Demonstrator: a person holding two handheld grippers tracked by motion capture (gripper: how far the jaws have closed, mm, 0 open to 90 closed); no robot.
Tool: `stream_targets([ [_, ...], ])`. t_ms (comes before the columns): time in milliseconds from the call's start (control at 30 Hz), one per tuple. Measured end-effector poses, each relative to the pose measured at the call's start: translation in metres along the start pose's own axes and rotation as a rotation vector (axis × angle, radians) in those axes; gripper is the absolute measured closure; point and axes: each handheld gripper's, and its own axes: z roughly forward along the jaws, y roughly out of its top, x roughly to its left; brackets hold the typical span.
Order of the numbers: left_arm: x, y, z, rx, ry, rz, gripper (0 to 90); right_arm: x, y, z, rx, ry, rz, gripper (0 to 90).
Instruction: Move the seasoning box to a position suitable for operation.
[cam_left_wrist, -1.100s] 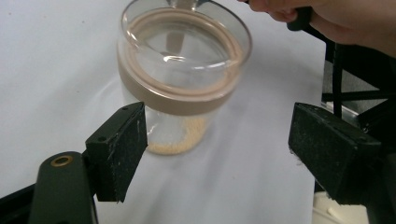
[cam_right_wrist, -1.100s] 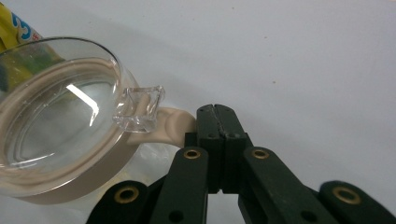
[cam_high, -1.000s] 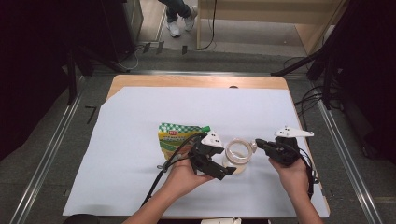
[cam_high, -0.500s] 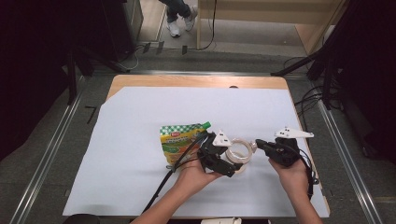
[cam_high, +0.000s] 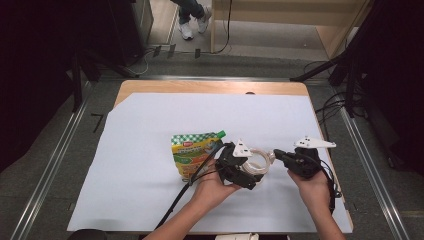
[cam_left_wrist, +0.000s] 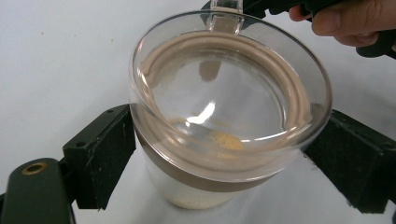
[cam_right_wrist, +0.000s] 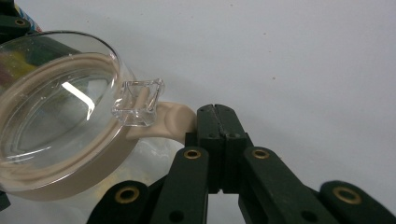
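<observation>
A small glass jar (cam_high: 258, 161) (cam_left_wrist: 224, 116) (cam_right_wrist: 51, 116) with a clear lid and a beige seal ring stands on the white sheet at front centre. My left gripper (cam_high: 254, 169) (cam_left_wrist: 224, 144) reaches it from the left. Its jaws have just been opening and now stand wide on either side of the jar, just below the lid, without clamping it. From the right, my right gripper (cam_high: 276, 154) (cam_right_wrist: 216, 114) is shut on the seal's beige tab (cam_right_wrist: 168, 121), beside the lid's clear handle (cam_right_wrist: 137, 105).
A green and yellow pouch (cam_high: 192, 152) lies flat just left of the jar, partly under the left gripper's cable (cam_high: 175, 205). The white sheet (cam_high: 150, 150) covers most of the wooden table (cam_high: 210, 87). Metal rails run along both sides.
My left gripper has slid right from the pouch's edge up to the jar, and its jaws now flank it. The right gripper has stayed put on the tab.
</observation>
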Motion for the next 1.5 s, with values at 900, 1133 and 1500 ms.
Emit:
stream_targets([
  [900, -0.003, 0.012, -0.005, 0.006, 0.028, 0.005, 12.6, 0.003, -0.001, 0.003, 0.033, -0.025, -0.022, 90.0],
  [1133, -0.002, 0.015, -0.006, 0.009, 0.024, 0.002, 12.6, 0.002, -0.001, 0.004, 0.034, -0.021, -0.017, 90.0],
  [1500, -0.003, 0.020, -0.008, 0.001, 0.023, 0.008, 12.5, 0.001, -0.003, 0.003, 0.038, -0.019, -0.011, 90.0],
])
